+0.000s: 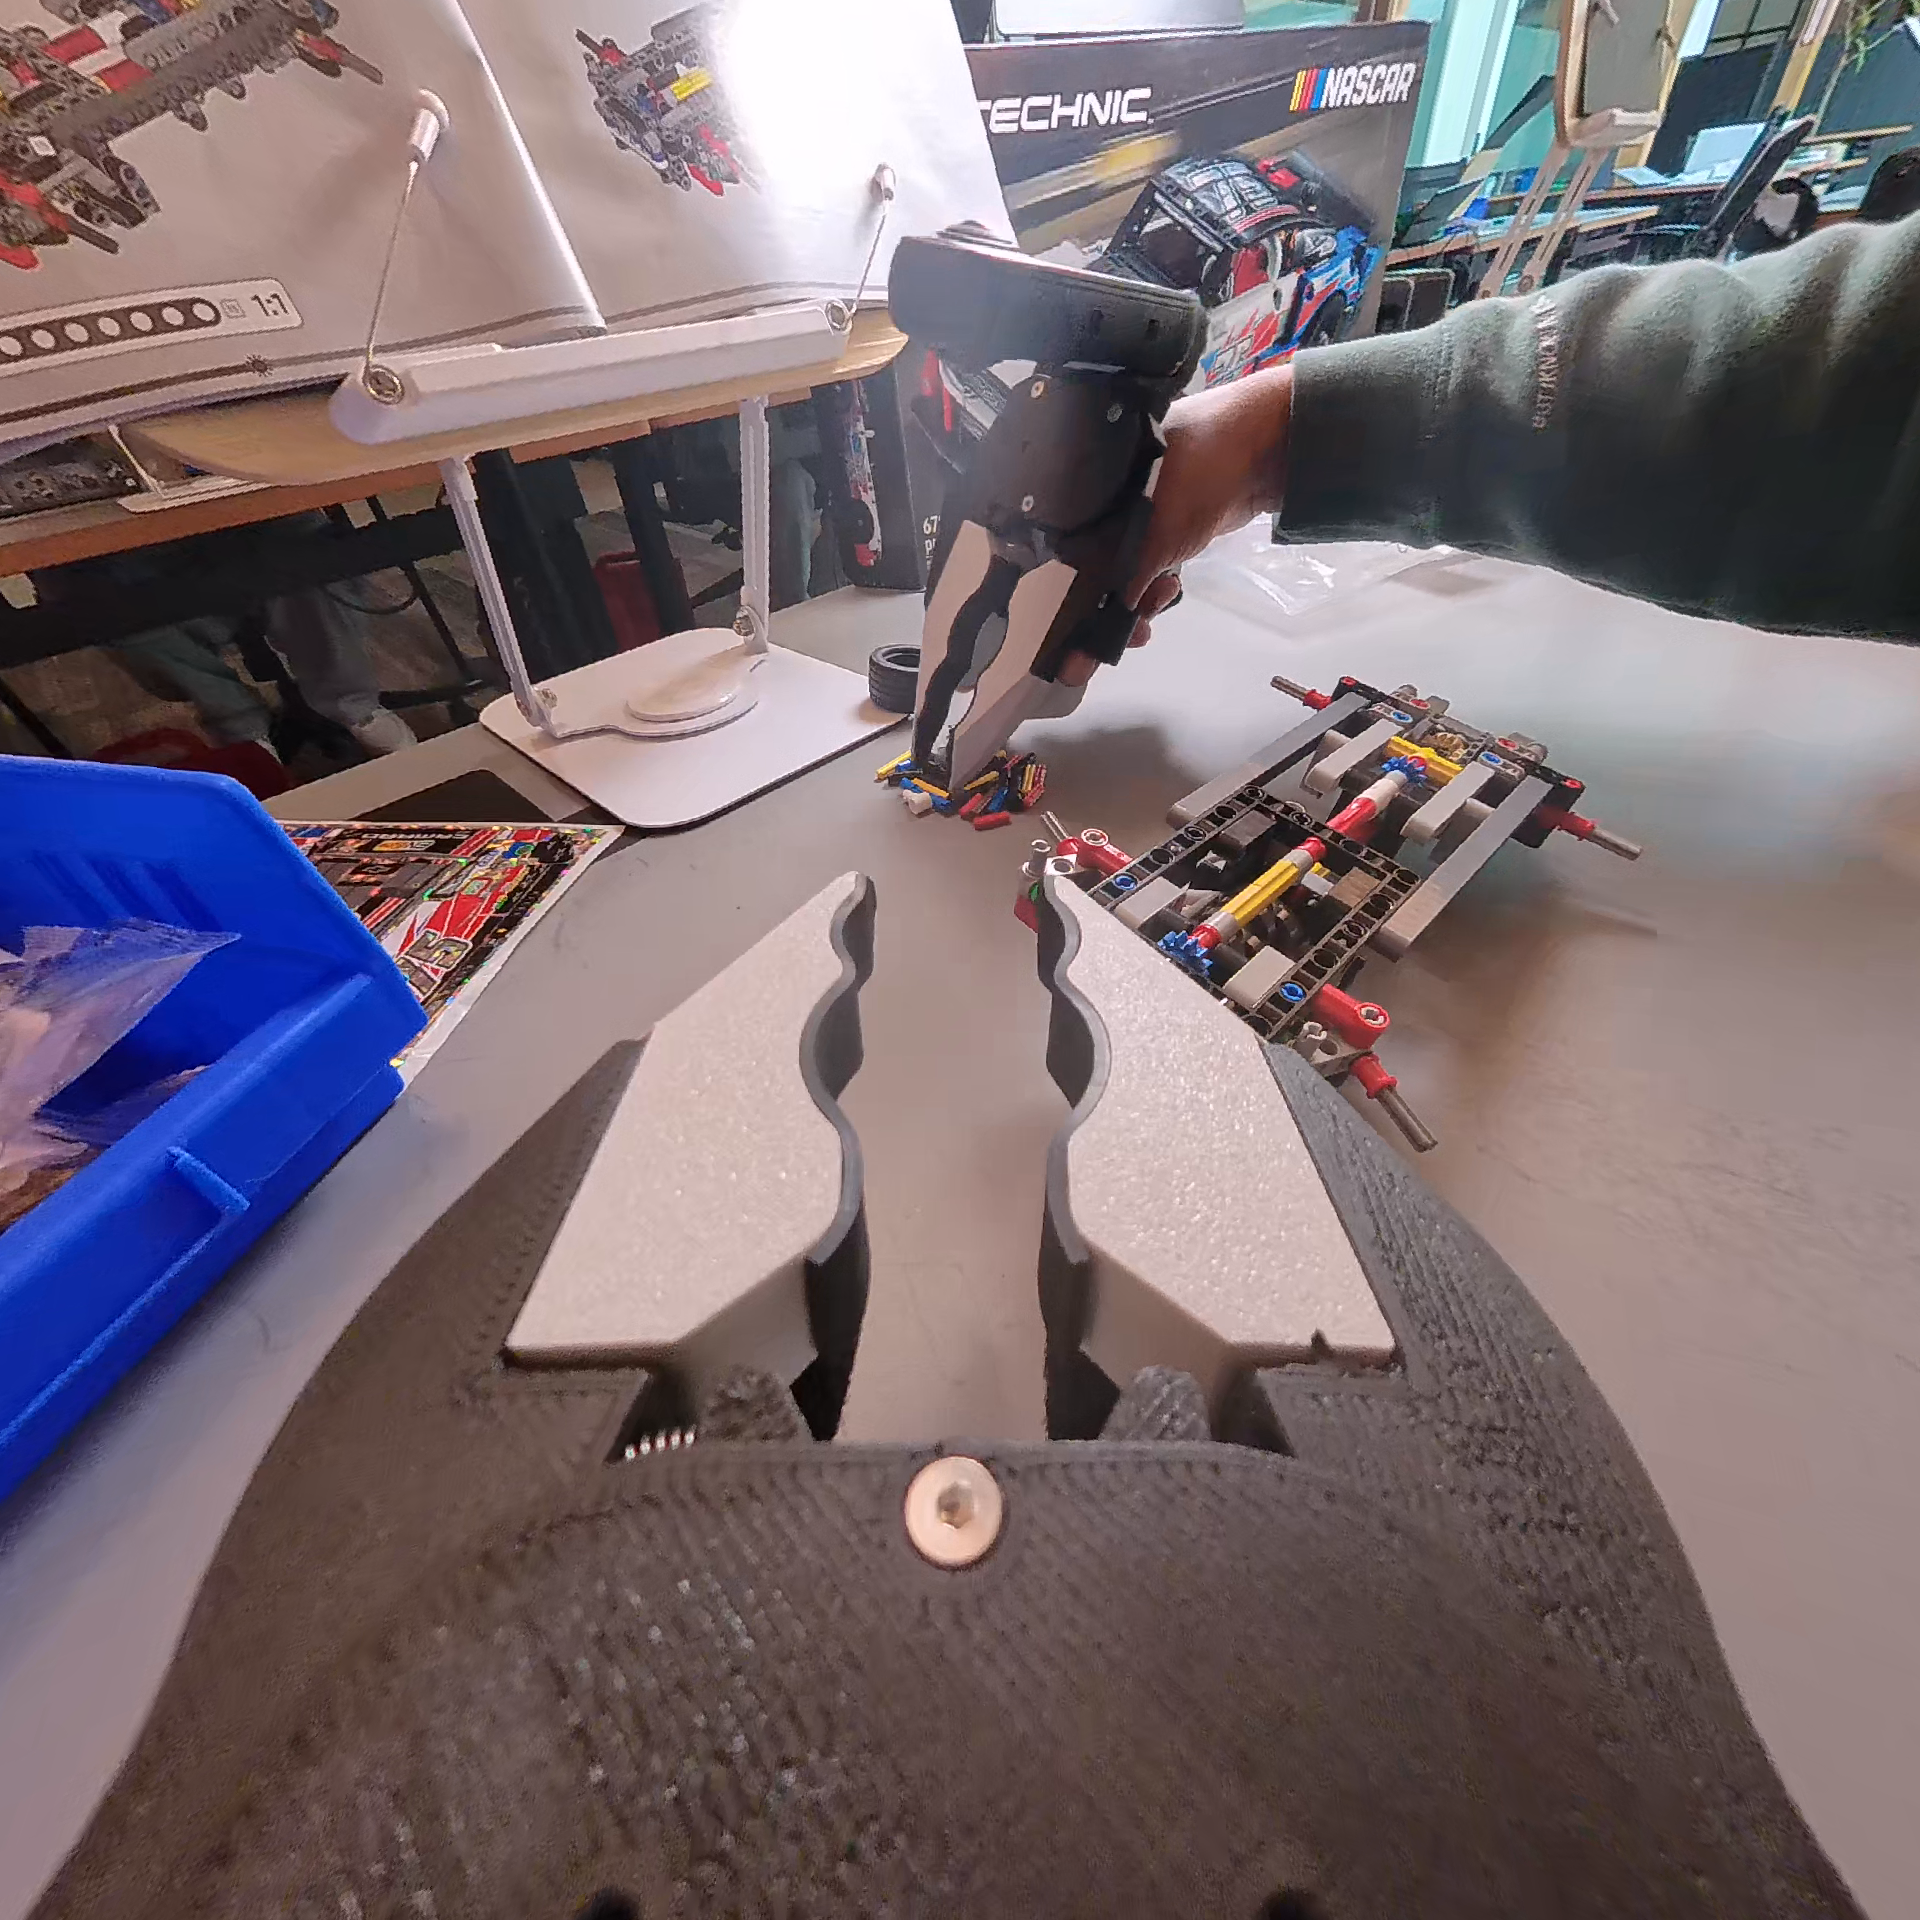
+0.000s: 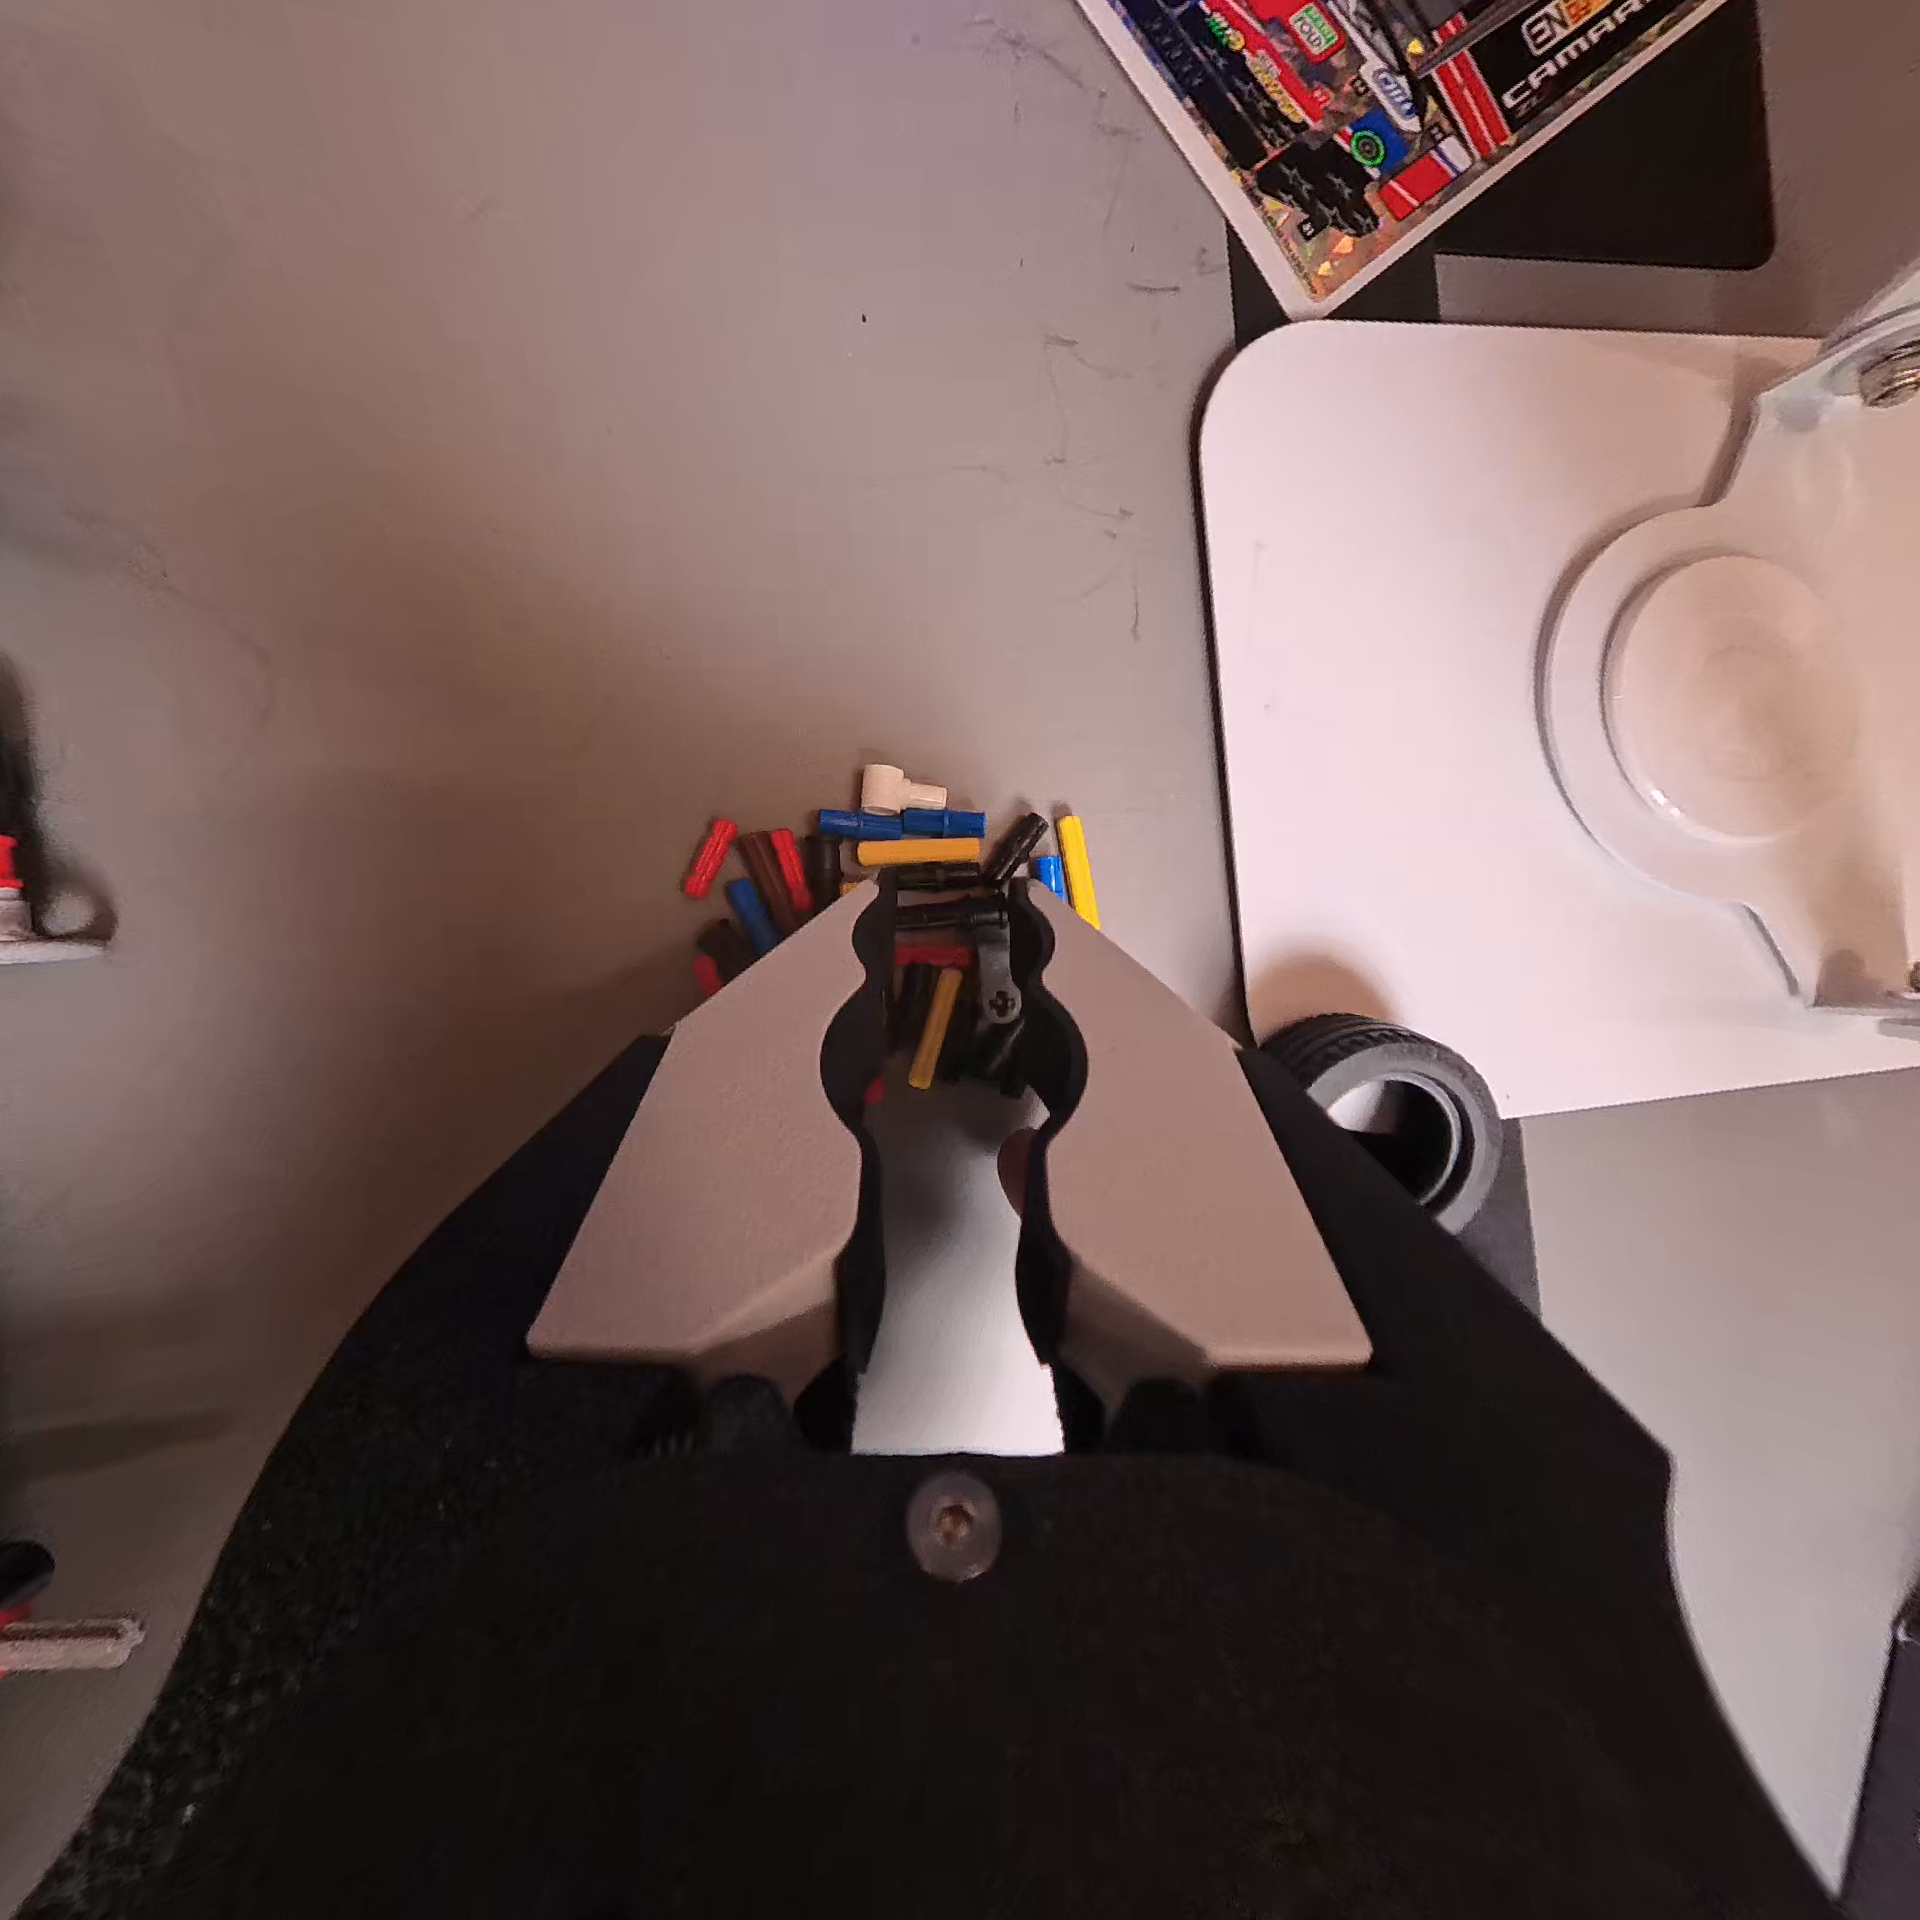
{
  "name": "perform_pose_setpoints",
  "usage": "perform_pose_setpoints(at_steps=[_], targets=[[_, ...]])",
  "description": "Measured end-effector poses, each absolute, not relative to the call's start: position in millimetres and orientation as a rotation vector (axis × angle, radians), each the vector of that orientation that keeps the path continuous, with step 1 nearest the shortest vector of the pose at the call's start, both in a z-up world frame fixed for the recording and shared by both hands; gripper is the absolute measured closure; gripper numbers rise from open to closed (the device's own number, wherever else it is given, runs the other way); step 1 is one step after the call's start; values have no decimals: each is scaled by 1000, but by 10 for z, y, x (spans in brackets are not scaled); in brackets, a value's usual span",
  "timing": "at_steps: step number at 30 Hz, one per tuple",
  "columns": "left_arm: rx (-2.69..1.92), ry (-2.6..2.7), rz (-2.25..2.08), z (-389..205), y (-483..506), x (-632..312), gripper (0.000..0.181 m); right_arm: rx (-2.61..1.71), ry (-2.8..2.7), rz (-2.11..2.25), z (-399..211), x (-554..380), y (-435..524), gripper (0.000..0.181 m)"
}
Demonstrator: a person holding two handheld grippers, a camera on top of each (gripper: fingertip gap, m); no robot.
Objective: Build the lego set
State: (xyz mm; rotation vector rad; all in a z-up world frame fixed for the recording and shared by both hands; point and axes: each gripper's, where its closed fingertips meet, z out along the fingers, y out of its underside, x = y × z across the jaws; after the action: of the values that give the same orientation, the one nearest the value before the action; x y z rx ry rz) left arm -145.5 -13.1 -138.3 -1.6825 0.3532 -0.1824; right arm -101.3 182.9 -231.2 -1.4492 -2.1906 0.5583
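Note:
My right gripper [image 2: 951, 899] points down into a small pile of coloured pins and axles [image 2: 914, 852] on the grey table. Its jaws are partly open and straddle black pins [image 2: 951, 916] at the tips; none is lifted. It also shows in the left wrist view [image 1: 937, 769], held by a hand in a green sleeve, with its tips in the pile [image 1: 966, 784]. My left gripper [image 1: 956, 904] is open and empty, hovering over bare table. The part-built chassis [image 1: 1340, 862] lies to its right.
A white book stand [image 1: 665, 717] holds the open instruction booklet [image 1: 312, 156] at the back left. A small black tyre [image 2: 1392, 1117] lies by the stand's base [image 2: 1455, 727]. A blue bin [image 1: 156, 1039], a sticker sheet [image 1: 457, 894] and the set's box [image 1: 1226, 156] are around. Some 25 cm of space lies between my two pairs of fingers.

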Motion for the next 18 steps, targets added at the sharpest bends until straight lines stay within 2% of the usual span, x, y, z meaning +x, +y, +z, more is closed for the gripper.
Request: perform_pose_setpoints(at_steps=[6,18], targets=[[-1680,365,-182,-1377,-136,-1433,152,-1448,-2197,512,-2326,-1037,1851,175],[-1682,372,-185,-1382,-139,-1418,152,-1532,-2104,684,-2214,-888,1825,175]])
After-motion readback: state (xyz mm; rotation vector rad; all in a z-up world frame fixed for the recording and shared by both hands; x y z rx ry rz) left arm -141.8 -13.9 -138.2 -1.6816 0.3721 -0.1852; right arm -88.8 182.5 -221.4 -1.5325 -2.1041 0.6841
